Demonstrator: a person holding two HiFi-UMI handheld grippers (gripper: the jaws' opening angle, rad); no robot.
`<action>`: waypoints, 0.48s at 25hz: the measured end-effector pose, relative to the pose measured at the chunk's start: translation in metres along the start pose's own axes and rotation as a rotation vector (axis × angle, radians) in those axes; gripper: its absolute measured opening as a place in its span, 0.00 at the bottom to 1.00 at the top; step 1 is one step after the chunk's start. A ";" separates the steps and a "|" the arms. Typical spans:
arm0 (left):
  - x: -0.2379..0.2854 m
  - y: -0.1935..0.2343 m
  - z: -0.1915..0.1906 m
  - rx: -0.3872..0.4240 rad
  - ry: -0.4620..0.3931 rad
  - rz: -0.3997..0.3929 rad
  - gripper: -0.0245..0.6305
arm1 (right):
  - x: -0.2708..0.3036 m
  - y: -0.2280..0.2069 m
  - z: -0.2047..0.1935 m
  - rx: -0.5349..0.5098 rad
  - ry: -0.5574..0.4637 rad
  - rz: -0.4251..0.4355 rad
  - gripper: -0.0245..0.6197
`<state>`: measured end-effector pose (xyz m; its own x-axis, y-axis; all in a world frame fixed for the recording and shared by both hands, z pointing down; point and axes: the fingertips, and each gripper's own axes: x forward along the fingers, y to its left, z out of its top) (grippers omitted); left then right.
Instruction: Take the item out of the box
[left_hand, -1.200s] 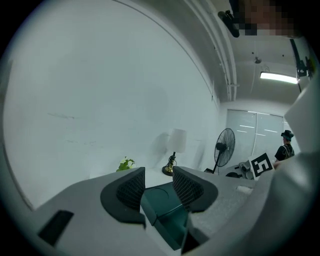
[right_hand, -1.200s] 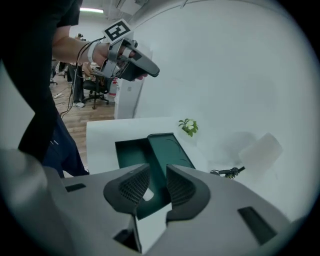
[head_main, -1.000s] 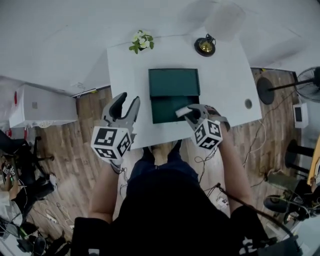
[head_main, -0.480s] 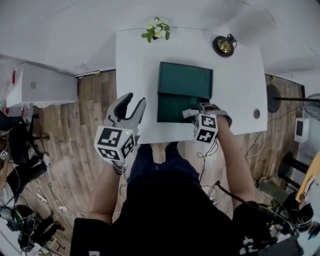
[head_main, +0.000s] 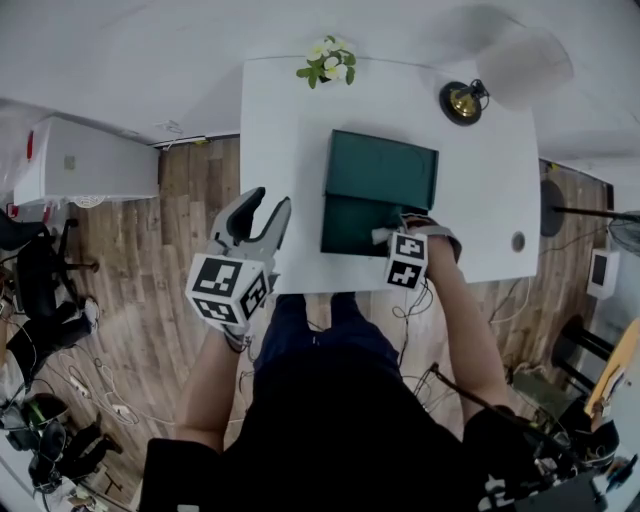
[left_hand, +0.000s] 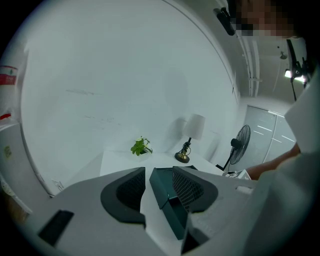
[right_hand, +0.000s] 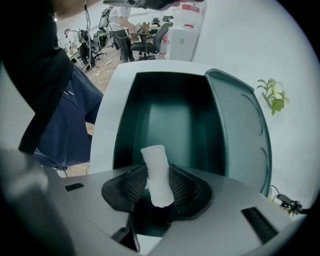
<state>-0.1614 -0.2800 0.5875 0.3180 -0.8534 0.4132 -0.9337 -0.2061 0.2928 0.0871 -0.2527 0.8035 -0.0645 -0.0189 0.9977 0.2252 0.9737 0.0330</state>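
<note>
A dark green box (head_main: 352, 222) lies open on the white table (head_main: 290, 150), its lid (head_main: 382, 170) folded back. My right gripper (head_main: 386, 238) is at the box's near right corner. Its jaws are closing, and the pads press on a small white padded item (right_hand: 156, 172) that sticks up between them above the box's hollow (right_hand: 170, 115). My left gripper (head_main: 262, 206) hangs open off the table's near left edge with nothing between its fingers. Past its jaws in the left gripper view is the box (left_hand: 172, 215).
A potted plant (head_main: 328, 60) and a brass desk lamp (head_main: 462, 100) stand at the table's far edge. A white cabinet (head_main: 85, 160) is on the wooden floor to the left. A standing fan (left_hand: 240, 145) is beyond the table. The person's lap is under the near edge.
The right gripper, still on the white item, has sunk lower at the box's near right corner. The left gripper has stayed in place.
</note>
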 end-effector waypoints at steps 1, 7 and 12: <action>0.000 0.000 0.001 0.002 -0.001 -0.001 0.30 | -0.001 0.001 0.001 0.009 -0.005 -0.001 0.26; -0.002 -0.010 0.017 0.026 -0.026 -0.016 0.30 | -0.026 -0.004 0.007 0.118 -0.105 -0.057 0.25; -0.004 -0.028 0.039 0.059 -0.056 -0.046 0.30 | -0.080 -0.020 0.019 0.274 -0.273 -0.171 0.25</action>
<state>-0.1425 -0.2895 0.5441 0.3522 -0.8676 0.3510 -0.9271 -0.2719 0.2581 0.0693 -0.2666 0.7217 -0.3418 -0.1601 0.9260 -0.0755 0.9869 0.1428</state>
